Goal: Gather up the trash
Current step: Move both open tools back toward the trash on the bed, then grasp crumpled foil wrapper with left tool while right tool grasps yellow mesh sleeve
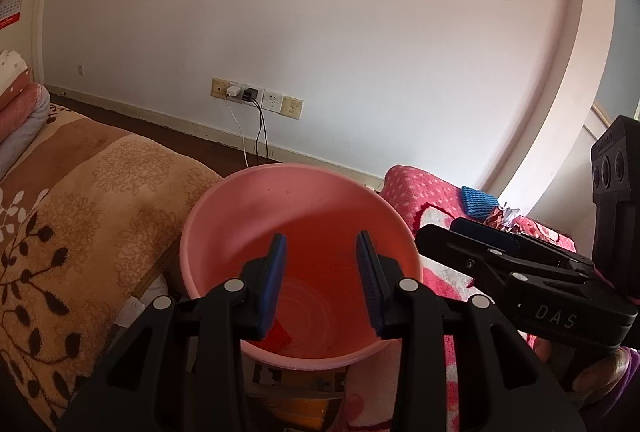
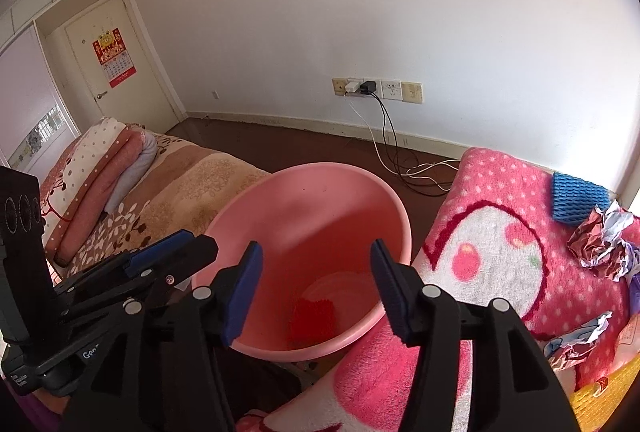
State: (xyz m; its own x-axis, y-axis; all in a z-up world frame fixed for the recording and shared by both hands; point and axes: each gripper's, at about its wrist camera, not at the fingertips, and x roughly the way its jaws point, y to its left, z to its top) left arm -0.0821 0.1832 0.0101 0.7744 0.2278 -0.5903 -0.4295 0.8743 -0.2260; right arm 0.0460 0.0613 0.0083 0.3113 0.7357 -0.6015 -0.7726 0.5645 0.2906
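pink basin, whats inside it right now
One red piece lies on the bottom of the pink basin. The near part of the floor is hidden by the rim and the right gripper.

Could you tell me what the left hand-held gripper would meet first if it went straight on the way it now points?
Probably the inside of the pink basin: the open left hand-held gripper points into it, nothing between. Depth is unclear.

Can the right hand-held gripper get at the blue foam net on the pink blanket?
Probably yes: the right hand-held gripper is open and empty, and the blue foam net lies uncovered on the pink blanket, with crumpled wrapper beside it.
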